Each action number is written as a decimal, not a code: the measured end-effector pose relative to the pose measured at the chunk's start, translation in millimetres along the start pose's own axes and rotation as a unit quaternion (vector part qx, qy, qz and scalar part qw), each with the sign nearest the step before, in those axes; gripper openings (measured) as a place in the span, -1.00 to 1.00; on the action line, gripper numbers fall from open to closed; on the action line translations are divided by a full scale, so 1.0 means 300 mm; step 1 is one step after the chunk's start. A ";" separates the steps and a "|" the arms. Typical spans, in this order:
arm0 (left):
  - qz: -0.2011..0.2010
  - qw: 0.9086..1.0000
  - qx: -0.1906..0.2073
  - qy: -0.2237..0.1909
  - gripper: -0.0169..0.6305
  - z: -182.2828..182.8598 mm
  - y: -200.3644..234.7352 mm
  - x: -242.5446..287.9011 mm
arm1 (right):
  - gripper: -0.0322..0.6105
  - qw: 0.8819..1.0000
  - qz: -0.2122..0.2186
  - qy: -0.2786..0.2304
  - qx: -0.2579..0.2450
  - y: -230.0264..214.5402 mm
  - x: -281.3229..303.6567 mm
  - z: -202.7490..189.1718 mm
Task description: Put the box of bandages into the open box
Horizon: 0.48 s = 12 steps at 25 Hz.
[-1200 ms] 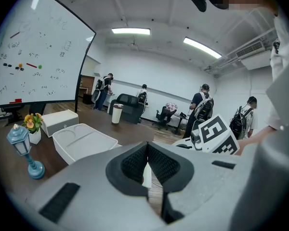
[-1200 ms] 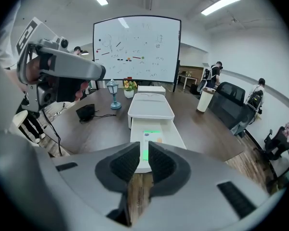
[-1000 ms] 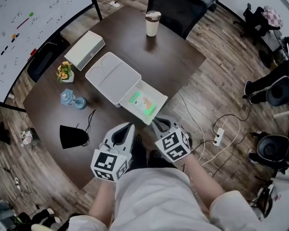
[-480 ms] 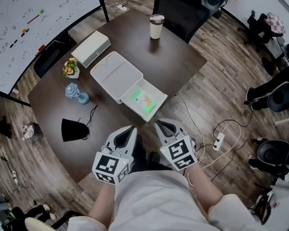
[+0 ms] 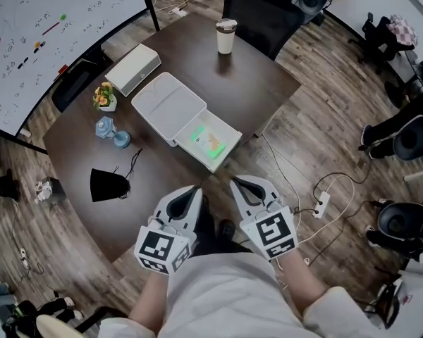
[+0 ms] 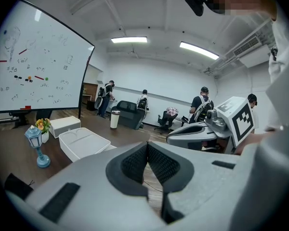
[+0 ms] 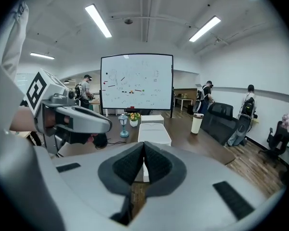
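The white open box (image 5: pixel 170 101) lies on the dark table with its lid flipped back. Its tray (image 5: pixel 228 129) holds the green and orange box of bandages (image 5: pixel 208 142). Both grippers hover off the table's near edge, close to my body and apart from the box. My left gripper (image 5: pixel 192 189) is shut with nothing in it, its pads meeting in the left gripper view (image 6: pixel 147 146). My right gripper (image 5: pixel 235 182) is likewise shut and empty, jaws touching in the right gripper view (image 7: pixel 143 146). The open box (image 7: pixel 154 133) stands beyond those jaws.
A paper cup (image 5: pixel 225 35) stands at the table's far corner, a closed white box (image 5: pixel 132 69) at the far left. A flower pot (image 5: pixel 106 98), a blue lamp figure (image 5: pixel 113 135) and a black pouch (image 5: pixel 107 185) sit left. An office chair (image 5: pixel 257 5) and floor cables (image 5: pixel 317 196) flank the table.
Both grippers have drawn back from the open box toward my body, the right one farthest, down and to the right. The bandage box stays in the tray.
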State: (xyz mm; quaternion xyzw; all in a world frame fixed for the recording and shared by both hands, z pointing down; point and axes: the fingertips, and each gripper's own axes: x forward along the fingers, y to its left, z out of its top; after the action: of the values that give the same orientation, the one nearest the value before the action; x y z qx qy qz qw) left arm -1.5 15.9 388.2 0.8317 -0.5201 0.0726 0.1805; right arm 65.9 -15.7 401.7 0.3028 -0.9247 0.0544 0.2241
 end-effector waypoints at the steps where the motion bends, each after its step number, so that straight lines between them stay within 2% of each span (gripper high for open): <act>1: 0.000 1.000 0.000 -0.001 -0.94 0.001 -0.010 -0.002 | -0.89 1.000 0.000 -0.003 0.002 0.000 -0.014 0.002; 12: 0.002 1.000 -0.006 -0.007 -0.94 0.000 -0.060 -0.014 | -0.89 1.000 0.001 -0.019 0.021 -0.008 -0.094 -0.009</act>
State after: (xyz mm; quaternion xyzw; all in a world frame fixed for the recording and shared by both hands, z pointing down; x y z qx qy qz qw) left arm 12.7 26.6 383.0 0.8301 -0.5231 0.0641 0.1823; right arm 88.5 -1.8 391.3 0.3078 -0.9278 0.0683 0.1996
